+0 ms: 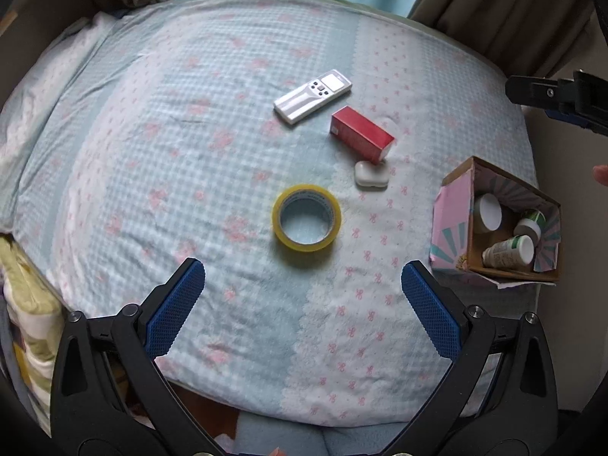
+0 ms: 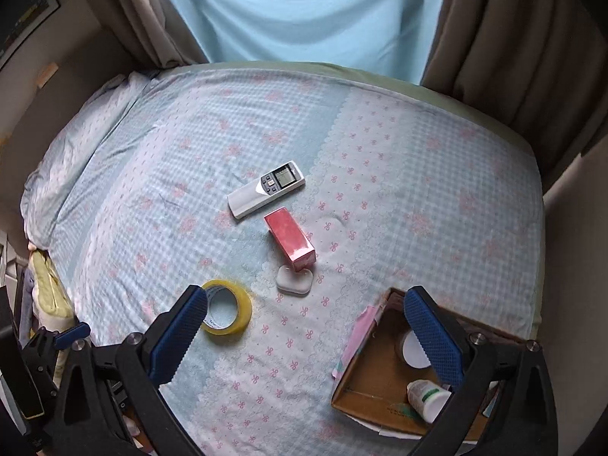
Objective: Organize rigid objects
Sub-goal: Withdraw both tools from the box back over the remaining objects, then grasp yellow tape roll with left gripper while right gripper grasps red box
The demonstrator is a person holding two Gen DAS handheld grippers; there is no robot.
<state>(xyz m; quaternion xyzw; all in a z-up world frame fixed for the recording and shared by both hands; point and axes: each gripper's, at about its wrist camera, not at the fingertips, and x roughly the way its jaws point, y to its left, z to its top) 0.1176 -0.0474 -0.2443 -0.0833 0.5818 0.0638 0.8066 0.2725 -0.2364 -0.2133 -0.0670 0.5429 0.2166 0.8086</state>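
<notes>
Both tools released: left tool [image 1: 303, 279] over tape roll [image 1: 306, 218] on bed [image 1: 190, 152] (right tool [image 2: 305, 306] above cardboard box [image 2: 364, 391]).

On a bed covered in a blue-and-pink checked sheet [image 1: 190, 190], the left gripper [image 1: 303, 277] hangs wide open and empty above a roll of yellow tape [image 1: 306, 217]. Beyond the roll lie a small white case [image 1: 371, 175], touching a red box [image 1: 361, 133], and a white remote control [image 1: 312, 96]. At right, an open cardboard box [image 1: 452, 212] holds three white-capped bottles [image 1: 509, 252].
</notes>
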